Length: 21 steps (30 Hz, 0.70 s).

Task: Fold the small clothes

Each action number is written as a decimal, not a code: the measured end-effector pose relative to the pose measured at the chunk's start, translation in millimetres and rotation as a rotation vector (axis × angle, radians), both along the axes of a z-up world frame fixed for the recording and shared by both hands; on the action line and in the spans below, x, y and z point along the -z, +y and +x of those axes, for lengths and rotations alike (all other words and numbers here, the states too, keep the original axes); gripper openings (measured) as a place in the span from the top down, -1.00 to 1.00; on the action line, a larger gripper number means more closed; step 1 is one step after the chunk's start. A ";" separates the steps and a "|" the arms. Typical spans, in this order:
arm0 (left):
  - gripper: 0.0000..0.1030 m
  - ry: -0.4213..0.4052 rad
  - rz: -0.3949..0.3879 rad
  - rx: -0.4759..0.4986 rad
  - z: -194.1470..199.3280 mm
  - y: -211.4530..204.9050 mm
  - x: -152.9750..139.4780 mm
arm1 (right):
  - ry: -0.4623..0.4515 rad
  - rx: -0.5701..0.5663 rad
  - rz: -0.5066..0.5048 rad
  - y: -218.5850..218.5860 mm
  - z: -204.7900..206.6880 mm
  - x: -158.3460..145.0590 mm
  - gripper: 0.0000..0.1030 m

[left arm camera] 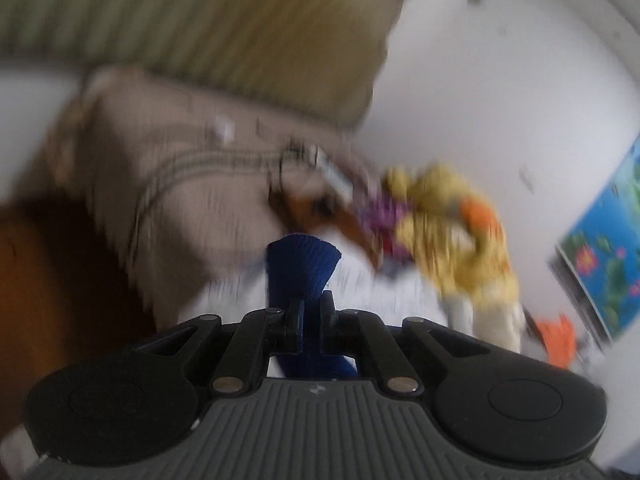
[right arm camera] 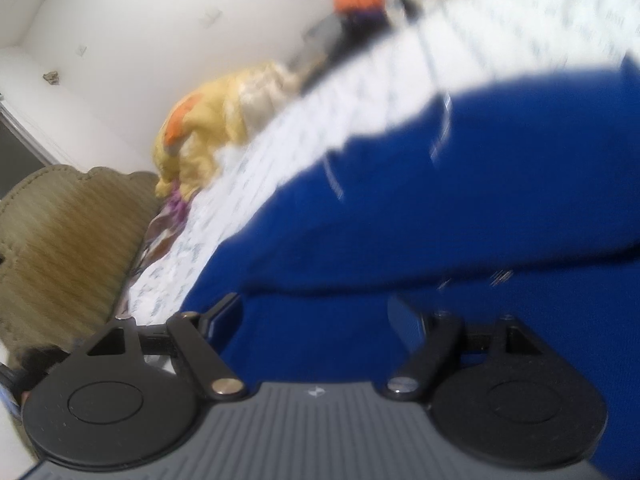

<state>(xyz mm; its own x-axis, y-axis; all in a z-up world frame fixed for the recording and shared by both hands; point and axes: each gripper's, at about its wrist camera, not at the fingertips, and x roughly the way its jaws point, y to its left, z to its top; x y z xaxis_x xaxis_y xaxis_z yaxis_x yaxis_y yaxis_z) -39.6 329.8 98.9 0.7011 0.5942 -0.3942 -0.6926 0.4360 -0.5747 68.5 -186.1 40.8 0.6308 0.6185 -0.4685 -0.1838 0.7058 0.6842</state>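
My left gripper point(left arm camera: 311, 312) is shut on a ribbed edge of a blue garment point(left arm camera: 302, 268), which fans out above the jaws and hangs down below them. In the right wrist view the same blue garment point(right arm camera: 460, 200) fills most of the frame, spread over the white patterned bedsheet point(right arm camera: 280, 144). My right gripper point(right arm camera: 320, 320) is open, its jaws wide apart on either side of the blue cloth. Both views are blurred by motion.
A pile of yellow, orange and purple clothes point(left arm camera: 452, 216) lies on the bed by the white wall point(left arm camera: 500, 80); it also shows in the right wrist view point(right arm camera: 208, 128). A beige pillow point(left arm camera: 180, 176) and a striped headboard point(left arm camera: 220, 28) are at the left. A blue flowered picture point(left arm camera: 604, 248) leans at right.
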 end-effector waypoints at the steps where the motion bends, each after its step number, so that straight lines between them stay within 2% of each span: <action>1: 0.88 -0.002 0.040 -0.031 6.4 -4.6 -13.8 | -0.009 0.014 -0.006 -4.5 -1.5 -2.3 -0.55; 4: 0.88 -0.046 0.135 -0.041 31.7 -23.5 -51.7 | -0.020 0.063 0.002 -21.5 -5.1 -5.5 -0.55; 6: 0.88 -0.063 0.200 0.030 55.7 -44.4 -76.0 | -0.021 0.099 0.016 -34.3 -7.1 -4.6 -0.55; 9: 0.88 -0.051 0.311 0.255 98.3 -92.6 -103.5 | -0.019 0.155 0.031 -51.5 -11.2 -2.3 -0.55; 12: 0.88 -0.016 0.397 0.591 138.6 -158.0 -110.4 | -0.015 0.199 0.047 -66.8 -14.9 -0.5 -0.55; 13: 0.88 0.007 0.424 0.717 151.6 -184.3 -107.8 | -0.014 0.213 0.049 -71.3 -15.7 -0.7 -0.55; 16: 0.88 0.056 0.488 0.988 172.0 -262.4 -83.1 | -0.012 0.258 0.052 -82.7 -18.8 0.3 -0.55; 19: 0.88 0.111 0.540 1.181 177.4 -335.3 -46.3 | -0.012 0.303 0.049 -96.6 -23.0 1.7 -0.55; 21: 0.87 0.158 0.548 1.287 177.0 -376.7 -15.4 | -0.011 0.331 0.051 -106.0 -25.4 2.1 -0.55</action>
